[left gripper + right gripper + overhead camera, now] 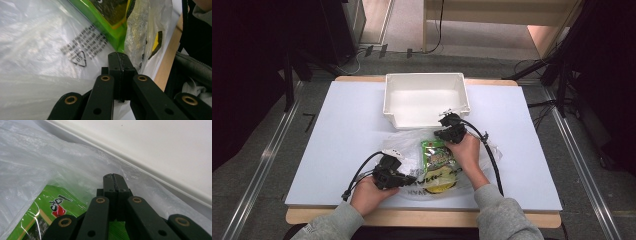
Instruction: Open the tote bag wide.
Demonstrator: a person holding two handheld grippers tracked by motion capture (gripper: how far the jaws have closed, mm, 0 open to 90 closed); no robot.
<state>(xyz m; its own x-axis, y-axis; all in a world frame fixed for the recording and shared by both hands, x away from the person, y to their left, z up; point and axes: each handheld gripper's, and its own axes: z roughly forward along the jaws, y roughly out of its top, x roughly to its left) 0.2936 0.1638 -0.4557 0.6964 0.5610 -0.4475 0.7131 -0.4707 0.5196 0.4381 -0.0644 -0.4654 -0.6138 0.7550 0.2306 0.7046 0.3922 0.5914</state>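
Observation:
A clear plastic bag (408, 142) lies crumpled on the white table top (347, 130), just in front of a white bin (427, 76). Inside it are a green snack packet (438, 156) and a yellow-and-black packet (439, 188). My left gripper (408, 179) lies at the bag's near left side, pointing right. Its jaws are together over the film (50, 50), beside the green packet (110, 27). My right gripper (447, 119) is at the bag's far edge against the bin's front wall (175, 157), jaws together. I cannot tell whether either pinches film.
The bin is empty and takes up the back middle of the table. Bare white table lies to the left and right of the bag. A wooden edge (422, 218) runs along the near side. Dark stands and cables are on the floor around the table.

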